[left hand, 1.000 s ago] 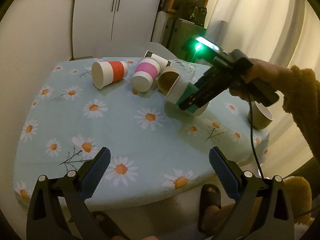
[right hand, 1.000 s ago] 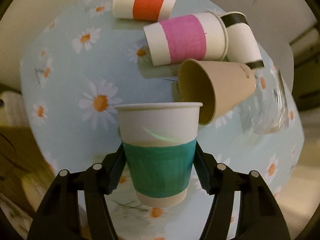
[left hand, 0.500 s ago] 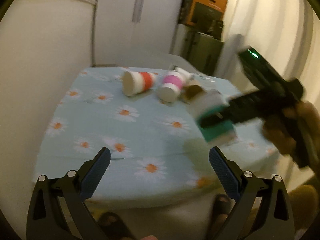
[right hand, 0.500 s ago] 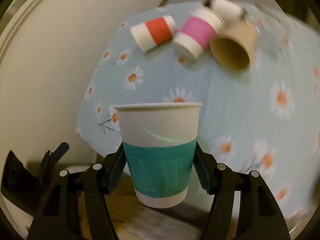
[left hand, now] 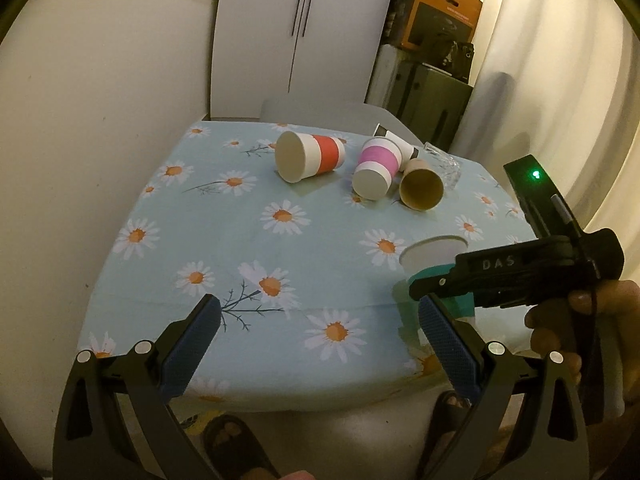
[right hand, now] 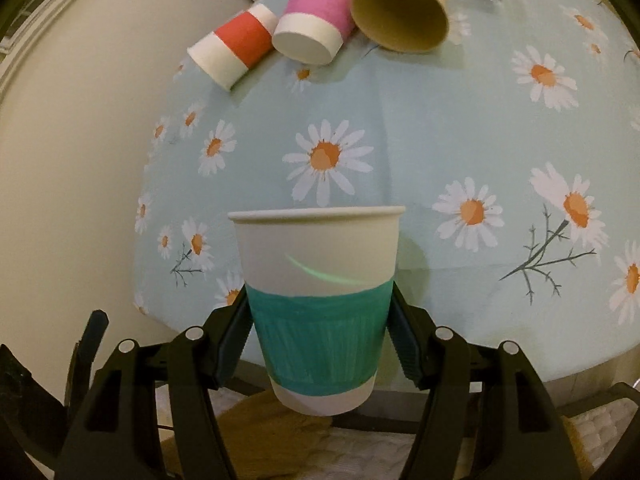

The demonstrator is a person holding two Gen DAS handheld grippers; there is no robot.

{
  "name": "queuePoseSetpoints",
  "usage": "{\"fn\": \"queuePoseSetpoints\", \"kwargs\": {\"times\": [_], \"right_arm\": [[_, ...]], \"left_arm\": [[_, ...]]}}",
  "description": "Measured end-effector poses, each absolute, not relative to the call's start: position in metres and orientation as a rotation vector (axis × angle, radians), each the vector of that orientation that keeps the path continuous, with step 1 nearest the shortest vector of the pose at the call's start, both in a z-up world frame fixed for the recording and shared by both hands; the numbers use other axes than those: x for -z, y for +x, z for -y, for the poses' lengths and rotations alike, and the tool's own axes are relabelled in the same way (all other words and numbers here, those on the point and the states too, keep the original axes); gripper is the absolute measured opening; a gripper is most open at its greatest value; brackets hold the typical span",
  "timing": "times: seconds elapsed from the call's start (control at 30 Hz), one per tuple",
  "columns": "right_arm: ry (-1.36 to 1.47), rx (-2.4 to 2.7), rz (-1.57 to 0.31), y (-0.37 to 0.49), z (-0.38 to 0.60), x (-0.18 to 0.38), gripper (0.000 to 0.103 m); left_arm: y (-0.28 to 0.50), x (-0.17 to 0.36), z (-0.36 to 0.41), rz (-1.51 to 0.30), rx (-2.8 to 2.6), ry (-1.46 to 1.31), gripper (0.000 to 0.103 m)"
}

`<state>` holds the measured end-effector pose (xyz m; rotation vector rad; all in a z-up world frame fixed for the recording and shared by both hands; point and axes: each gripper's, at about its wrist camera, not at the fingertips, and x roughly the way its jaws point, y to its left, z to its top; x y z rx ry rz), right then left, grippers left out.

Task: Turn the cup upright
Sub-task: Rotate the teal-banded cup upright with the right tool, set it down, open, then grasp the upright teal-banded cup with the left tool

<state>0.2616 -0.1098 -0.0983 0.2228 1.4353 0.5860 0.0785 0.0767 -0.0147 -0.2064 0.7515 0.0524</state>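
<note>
My right gripper (right hand: pixel 318 330) is shut on a white paper cup with a teal band (right hand: pixel 318 304). The cup is upright, mouth up, held at the near right part of the table; I cannot tell whether its base touches the cloth. It also shows in the left wrist view (left hand: pixel 434 258), partly hidden by the right gripper's body (left hand: pixel 516 276). My left gripper (left hand: pixel 316 344) is open and empty, over the table's near edge, left of the teal cup.
A daisy-print tablecloth (left hand: pixel 248 248) covers the table. At the far side lie a red-banded cup (left hand: pixel 310 156), a pink-banded cup (left hand: pixel 376 168), a brown cup (left hand: pixel 422 188) and a clear glass (left hand: pixel 446 166), all on their sides. A wall stands at the left.
My right gripper has carried the teal cup from the far cluster toward the near right edge and turned it upright. The left wrist view has drawn back and steadied.
</note>
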Motion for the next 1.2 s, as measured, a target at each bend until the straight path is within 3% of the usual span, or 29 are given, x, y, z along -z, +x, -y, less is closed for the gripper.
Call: {"fn": "queuePoseSetpoints", "kwargs": {"times": [0.2, 0.43, 0.83, 1.0, 1.2], "right_arm": [[0.232, -0.587, -1.434, 0.259, 0.114, 0.094, 0.076], [0.270, -0.613, -1.373, 0.253, 0.138, 0.066, 0.076], [0.186, -0.664, -0.952, 0.175, 0.235, -0.026, 0.080], [0.179, -0.713, -0.825, 0.137, 0.255, -0.040, 0.084], [0.187, -0.749, -0.753, 0.114, 0.271, -0.030, 0.084]], "left_arm": [[0.080, 0.015, -0.076, -0.752, -0.045, -0.203, 0.096], [0.081, 0.018, -0.071, -0.764, -0.038, -0.196, 0.096], [0.088, 0.013, -0.042, -0.778, 0.025, -0.249, 0.096], [0.096, 0.001, -0.012, -0.814, 0.044, -0.179, 0.096], [0.128, -0.001, 0.001, -0.982, 0.033, -0.184, 0.096]]}}
